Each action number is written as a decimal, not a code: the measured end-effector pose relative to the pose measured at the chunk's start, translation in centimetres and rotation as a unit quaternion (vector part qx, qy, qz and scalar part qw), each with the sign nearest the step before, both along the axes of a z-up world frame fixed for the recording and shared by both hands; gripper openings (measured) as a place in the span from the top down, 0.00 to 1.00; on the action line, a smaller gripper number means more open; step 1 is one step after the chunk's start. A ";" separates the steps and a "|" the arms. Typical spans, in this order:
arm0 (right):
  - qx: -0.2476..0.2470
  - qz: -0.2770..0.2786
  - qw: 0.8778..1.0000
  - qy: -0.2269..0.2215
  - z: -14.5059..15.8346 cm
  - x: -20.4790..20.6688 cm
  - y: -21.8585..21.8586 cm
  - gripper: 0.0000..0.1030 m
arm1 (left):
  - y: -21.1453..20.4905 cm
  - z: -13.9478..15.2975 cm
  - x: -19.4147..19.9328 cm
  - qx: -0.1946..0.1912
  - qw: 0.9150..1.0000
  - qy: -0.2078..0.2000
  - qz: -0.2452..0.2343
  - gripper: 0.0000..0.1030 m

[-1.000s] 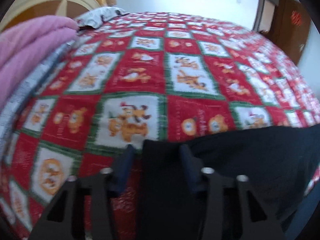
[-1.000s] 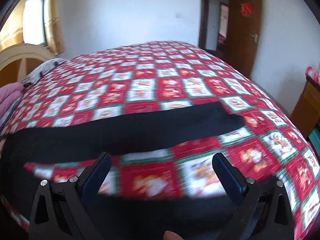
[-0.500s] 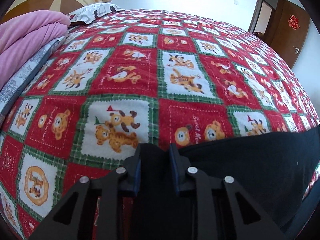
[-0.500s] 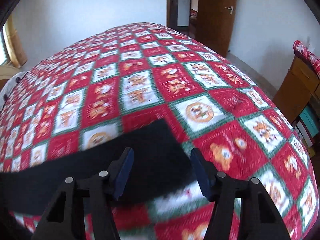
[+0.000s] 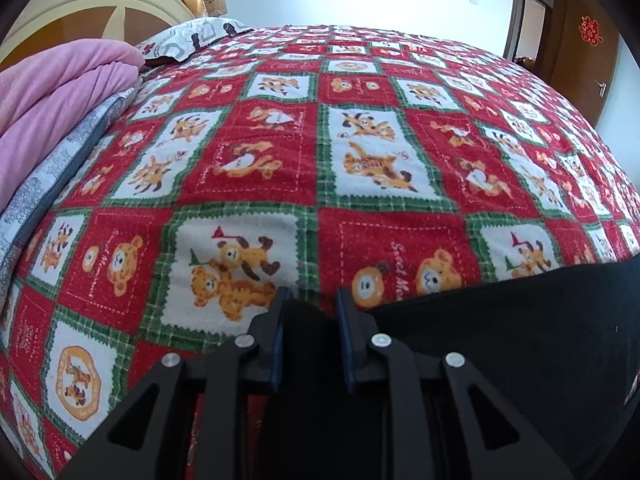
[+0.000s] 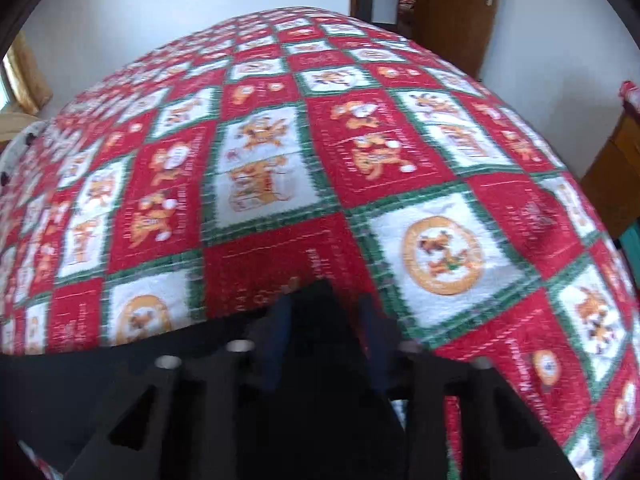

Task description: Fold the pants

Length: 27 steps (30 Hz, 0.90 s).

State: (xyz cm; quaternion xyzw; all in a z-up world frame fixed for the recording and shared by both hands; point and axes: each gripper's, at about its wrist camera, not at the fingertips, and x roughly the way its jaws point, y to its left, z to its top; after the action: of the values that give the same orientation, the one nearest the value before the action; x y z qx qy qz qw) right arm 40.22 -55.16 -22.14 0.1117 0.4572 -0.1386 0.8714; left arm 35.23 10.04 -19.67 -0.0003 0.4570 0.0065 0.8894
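Note:
Black pants (image 5: pixel 500 340) lie along the near edge of a red, white and green cartoon-print bedspread (image 5: pixel 360 160). My left gripper (image 5: pixel 310 300) has its jaws closing, and its blue pads pinch a bunched end of the black cloth. In the right wrist view the pants (image 6: pixel 100 380) stretch away to the left. My right gripper (image 6: pixel 324 304) is also closing its jaws, with a corner of the black cloth held between the pads. That view is blurred by motion.
A folded pink blanket (image 5: pixel 48 96) and a patterned pillow (image 5: pixel 192 36) sit at the left by the headboard (image 5: pixel 80 8). A brown door (image 6: pixel 452 12) stands beyond the bed. Wooden furniture (image 6: pixel 616 176) is close to the bed's right side.
My right gripper swept right along the pants to their far corner, and its wide jaws narrowed onto the cloth. My left gripper's jaws tightened onto the bunched end, staying in place.

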 end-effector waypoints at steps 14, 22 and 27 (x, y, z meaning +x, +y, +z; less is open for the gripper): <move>-0.008 0.034 0.992 -0.124 8.1 -7.1 3.1 0.95 | 1.7 5.4 -3.4 -0.085 0.994 -0.070 -0.016 0.90; 0.022 0.038 0.976 -0.213 10.9 -14.9 2.7 0.95 | 3.6 7.9 -7.8 -0.150 0.978 -0.143 -0.029 0.90; 0.039 0.040 0.965 -0.255 10.2 -20.8 1.9 0.95 | 5.0 7.5 -11.0 -0.182 0.965 -0.184 -0.040 0.90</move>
State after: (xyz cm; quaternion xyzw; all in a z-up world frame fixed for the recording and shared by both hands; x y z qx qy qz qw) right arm 19.38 -53.26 -11.91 0.1592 0.2294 -0.0524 0.9588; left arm 24.26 15.01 -12.15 -0.1450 0.2790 -0.1128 0.9426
